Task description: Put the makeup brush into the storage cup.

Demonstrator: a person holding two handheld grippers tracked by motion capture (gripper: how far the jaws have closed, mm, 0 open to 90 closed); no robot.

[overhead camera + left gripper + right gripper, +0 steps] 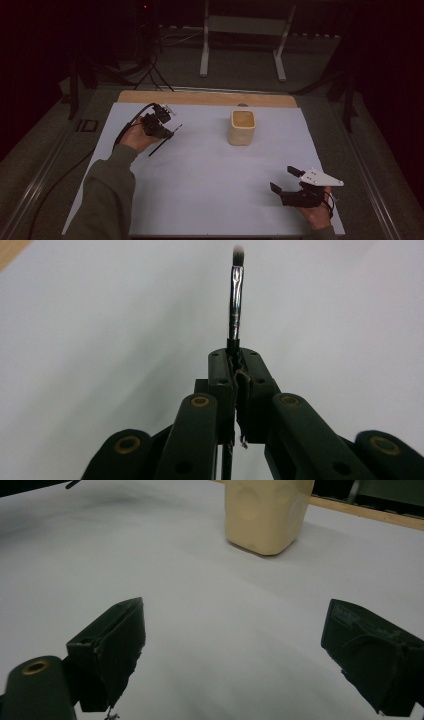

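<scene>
Left tool clenched on thin brush, held above white worktop at left; brush handle runs between pads, metal ferrule and dark bristle tip jutting past them; right tool released, jaws wide apart, low near right front; cream cup upright at centre back, well apart from both.

Dim room, dark surroundings; white sheet evenly lit; close-ups soft.
</scene>
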